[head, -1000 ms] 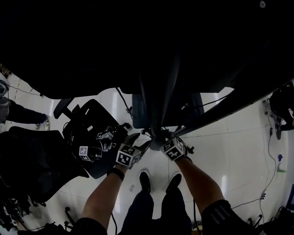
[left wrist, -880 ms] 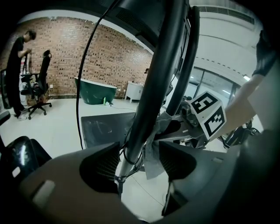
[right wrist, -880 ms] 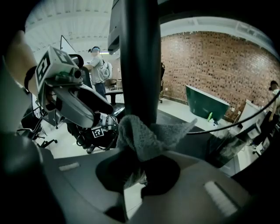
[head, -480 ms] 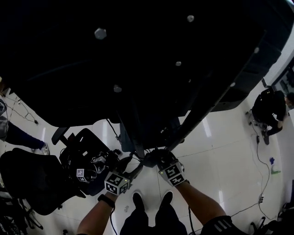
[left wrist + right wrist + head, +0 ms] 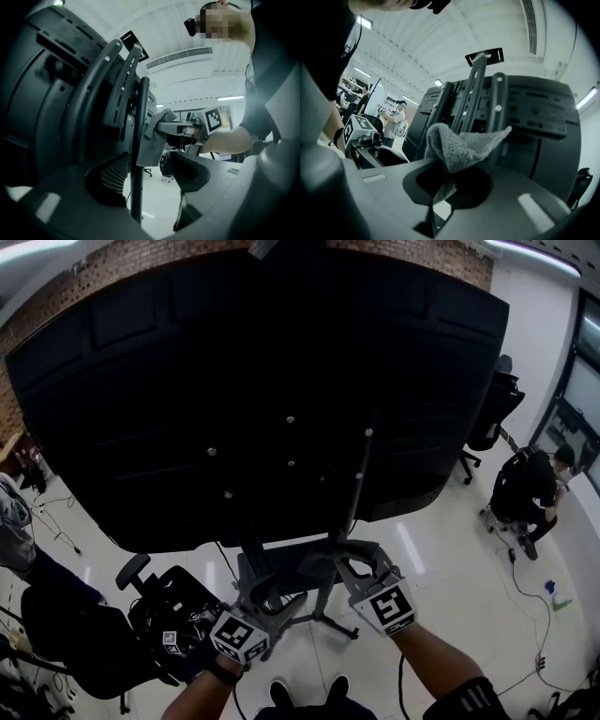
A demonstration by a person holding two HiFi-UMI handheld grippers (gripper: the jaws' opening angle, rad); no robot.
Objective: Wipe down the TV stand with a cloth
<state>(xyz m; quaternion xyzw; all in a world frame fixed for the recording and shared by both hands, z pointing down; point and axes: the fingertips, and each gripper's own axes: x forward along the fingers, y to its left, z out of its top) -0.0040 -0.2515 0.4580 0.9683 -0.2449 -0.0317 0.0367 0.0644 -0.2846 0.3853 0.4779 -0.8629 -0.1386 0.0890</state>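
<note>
**Behind the Screen, Cloth at the Rails**

A brick wall [image 5: 94, 287] and a glossy white floor [image 5: 450, 559] frame the black back of a large TV [image 5: 234, 409], which fills most of the head view. Both grippers are held out level at the TV stand [image 5: 253, 573], where its mounting rails [image 5: 474, 89] climb the panel.

The right gripper [image 5: 450, 178] has its jaws pinched tight on a grey cloth [image 5: 459, 145]. The cloth's loose corner stands up towards the rails, probably so the free fold does the rubbing. The left gripper view shows that fold against a thin black upright [image 5: 137, 154].

The left gripper [image 5: 150, 173] is spread, and that same upright stands in its gap (floor shows through on one side, so it isn't clamped). It seems placed there to steady the frame. The wiping looks barely begun.
</note>
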